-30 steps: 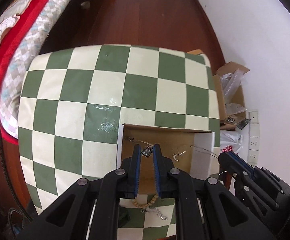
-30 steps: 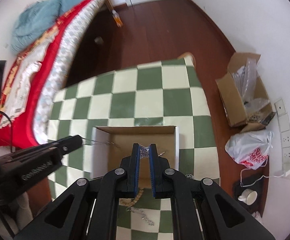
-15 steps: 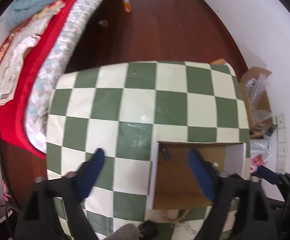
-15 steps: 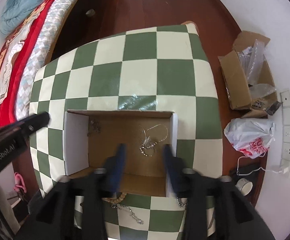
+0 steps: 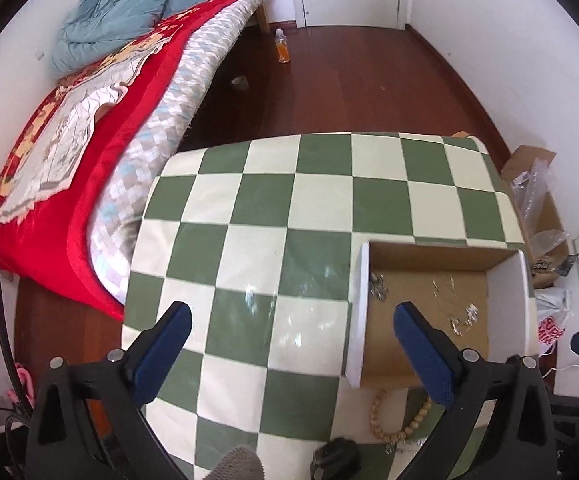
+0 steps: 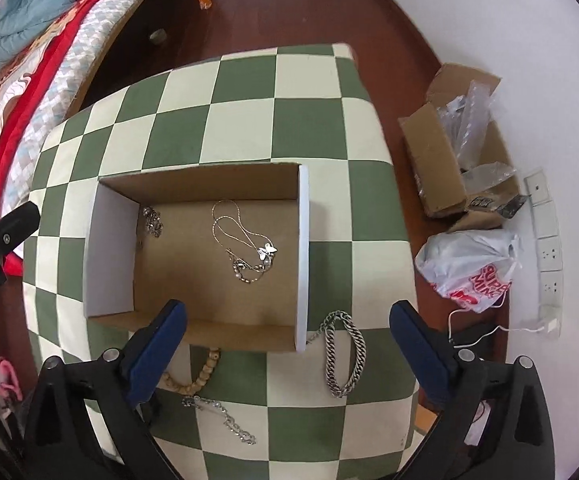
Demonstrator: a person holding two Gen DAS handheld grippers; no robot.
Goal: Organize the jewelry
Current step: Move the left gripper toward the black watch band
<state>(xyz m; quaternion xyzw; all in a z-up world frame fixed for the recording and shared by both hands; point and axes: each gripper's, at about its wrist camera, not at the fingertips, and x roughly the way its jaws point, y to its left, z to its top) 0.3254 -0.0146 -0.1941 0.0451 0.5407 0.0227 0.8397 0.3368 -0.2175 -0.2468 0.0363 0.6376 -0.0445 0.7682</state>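
An open cardboard box (image 6: pixel 303 240) (image 5: pixel 359 312) sits on a green-and-cream checkered table (image 6: pixel 249 96). Inside lie a thin chain necklace with a butterfly pendant (image 6: pixel 245 240) and a small silver piece (image 6: pixel 151 222) by the left wall. In front of the box on the table lie a thick silver chain bracelet (image 6: pixel 343 354), a wooden bead bracelet (image 6: pixel 193 380) (image 5: pixel 393 420) and a thin silver chain (image 6: pixel 221 418). My right gripper (image 6: pixel 287 320) is open and empty above the box's near edge. My left gripper (image 5: pixel 291 324) is open and empty, left of the box.
A bed with a red cover (image 5: pixel 69 152) runs along the table's left side. A cardboard carton with plastic wrap (image 6: pixel 457 160) and a white plastic bag (image 6: pixel 469 268) lie on the wood floor right of the table. An orange bottle (image 5: pixel 283 46) stands on the floor.
Both grippers were shut on the thin necklace over the box; both have opened, let it drop into the box and pulled back and up.
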